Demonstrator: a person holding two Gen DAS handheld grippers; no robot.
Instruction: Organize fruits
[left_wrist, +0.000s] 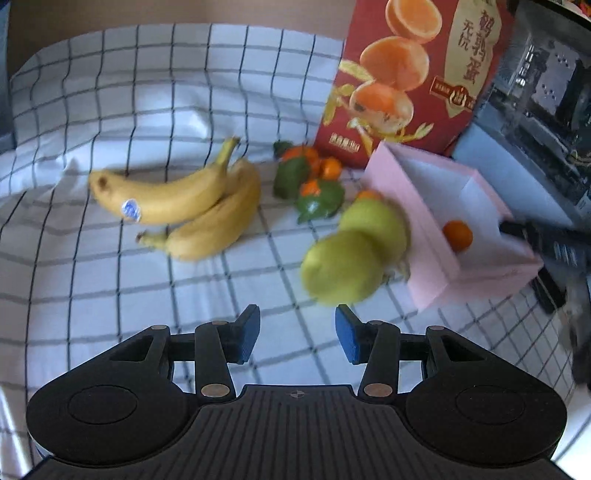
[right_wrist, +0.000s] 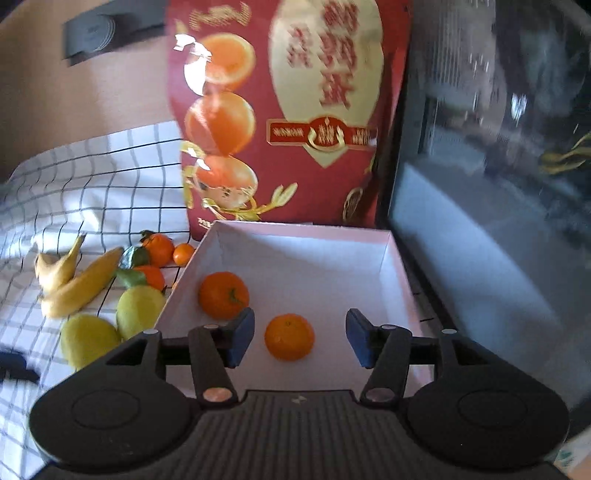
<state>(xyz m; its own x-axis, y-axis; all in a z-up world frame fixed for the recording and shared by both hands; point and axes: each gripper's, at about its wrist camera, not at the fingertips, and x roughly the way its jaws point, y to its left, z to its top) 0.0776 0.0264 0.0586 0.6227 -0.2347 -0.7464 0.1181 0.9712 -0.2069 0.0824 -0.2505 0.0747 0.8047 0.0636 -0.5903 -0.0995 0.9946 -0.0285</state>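
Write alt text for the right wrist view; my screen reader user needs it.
Open tongs hover over a pink box holding two tangerines, one lying between the fingers, untouched. Left of the box, pears, bananas and more tangerines lie on a checked cloth.

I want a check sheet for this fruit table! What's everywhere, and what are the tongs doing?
Surface: checked cloth, wrinkled.
Job's things: two oranges in the pink box; two bananas, two green pears and small oranges with leaves on the cloth beside it.
Clutter: red carton standing behind the box.
Tongs: left tongs open, empty, near a pear; right tongs open, an orange between them, pads not touching.
Cables: nothing seen.
Surroundings: dark glass panel right of the box.
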